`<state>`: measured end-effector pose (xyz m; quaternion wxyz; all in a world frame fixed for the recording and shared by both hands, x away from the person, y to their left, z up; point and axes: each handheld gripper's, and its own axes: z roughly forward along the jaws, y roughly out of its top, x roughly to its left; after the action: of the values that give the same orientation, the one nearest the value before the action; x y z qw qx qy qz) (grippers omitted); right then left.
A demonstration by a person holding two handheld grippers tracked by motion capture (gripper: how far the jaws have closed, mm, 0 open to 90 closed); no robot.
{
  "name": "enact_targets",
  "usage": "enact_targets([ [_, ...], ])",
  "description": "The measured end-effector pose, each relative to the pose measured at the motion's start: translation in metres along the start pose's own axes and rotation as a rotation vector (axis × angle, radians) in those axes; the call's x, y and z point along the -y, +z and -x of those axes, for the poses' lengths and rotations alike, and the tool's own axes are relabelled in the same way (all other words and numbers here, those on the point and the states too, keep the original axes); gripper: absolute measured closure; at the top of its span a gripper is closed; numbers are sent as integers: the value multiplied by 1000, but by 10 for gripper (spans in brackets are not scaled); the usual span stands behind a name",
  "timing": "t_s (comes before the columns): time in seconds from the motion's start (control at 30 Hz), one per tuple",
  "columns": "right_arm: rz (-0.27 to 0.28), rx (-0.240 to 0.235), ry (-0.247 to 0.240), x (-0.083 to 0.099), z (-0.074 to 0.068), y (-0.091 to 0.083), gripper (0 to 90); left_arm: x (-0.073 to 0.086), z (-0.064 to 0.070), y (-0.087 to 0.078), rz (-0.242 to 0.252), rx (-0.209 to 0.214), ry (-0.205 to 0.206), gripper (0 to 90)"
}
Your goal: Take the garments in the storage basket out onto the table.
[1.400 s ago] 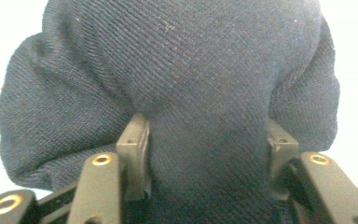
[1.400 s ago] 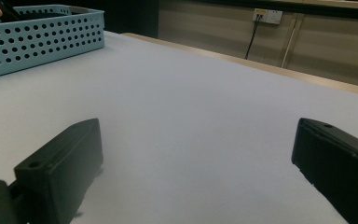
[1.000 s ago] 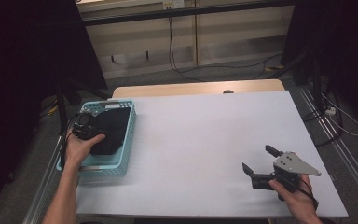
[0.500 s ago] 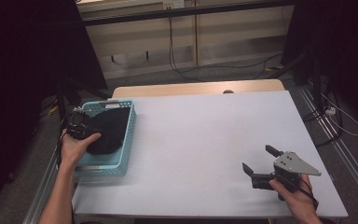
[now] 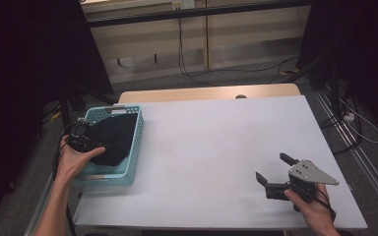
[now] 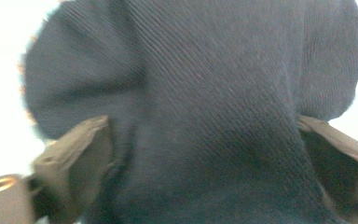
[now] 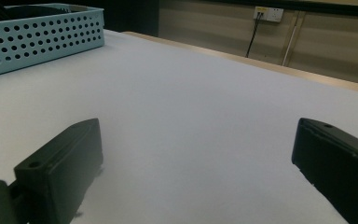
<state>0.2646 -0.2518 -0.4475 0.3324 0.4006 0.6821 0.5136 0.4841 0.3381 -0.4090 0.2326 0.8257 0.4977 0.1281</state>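
A light-blue perforated basket (image 5: pixel 136 142) stands at the table's left edge with a black knitted cloth (image 5: pixel 114 138) bunched inside it. My left gripper (image 5: pixel 94 143) reaches into the basket from its left side, pressed against the cloth. In the left gripper view the dark ribbed cloth (image 6: pixel 205 70) bulges between the two jaws, which stand wide apart, so my left gripper (image 6: pixel 200 154) is open around it. My right gripper (image 5: pixel 270 166) rests low over the white table near the front right, open with nothing between its jaws. The right gripper view shows my right gripper (image 7: pixel 196 154) over bare table and the basket (image 7: pixel 42 39) far off.
The white table (image 5: pixel 216 137) stretches between basket and right gripper. A wooden strip (image 5: pixel 202 93) runs along its far edge. Cables and wall panels lie on the floor beyond. Dark curtains hang on both sides.
My left hand and gripper have shifted slightly left, from over the basket's middle toward its left rim, staying on the cloth. The right gripper has not moved.
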Motion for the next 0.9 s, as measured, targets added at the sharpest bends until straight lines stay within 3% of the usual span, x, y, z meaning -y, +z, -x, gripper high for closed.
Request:
enact_targets([
  [0.13,-1,-2,2,0,0,0,16,-2,4,14,-53,5,37,0],
  [0.27,-2,-3,1,0,0,0,16,-3,0,19,-59,26,29,0],
  [0.3,-4,-4,0,0,0,1,16,-6,1,22,-78,16,44,0],
  [0.4,-3,-9,-6,0,-1,0,16,-9,4,28,-91,3,38,0],
  [0.53,-4,-10,-5,0,-1,0,16,-15,3,32,-130,9,33,0],
  [0.57,-4,-11,-6,0,-1,0,16,-17,4,34,-148,-6,41,0],
  [0.67,-4,-12,-6,0,-1,0,16,-19,6,34,-174,3,52,0],
  [0.7,-3,-13,-6,0,-1,0,16,-21,6,32,-179,-9,68,37],
  [0.8,-1,-15,-9,0,-2,0,16,-21,9,24,-153,-19,81,342],
  [0.9,-3,-14,-9,0,-1,0,16,-19,13,20,-114,-35,89,431],
])
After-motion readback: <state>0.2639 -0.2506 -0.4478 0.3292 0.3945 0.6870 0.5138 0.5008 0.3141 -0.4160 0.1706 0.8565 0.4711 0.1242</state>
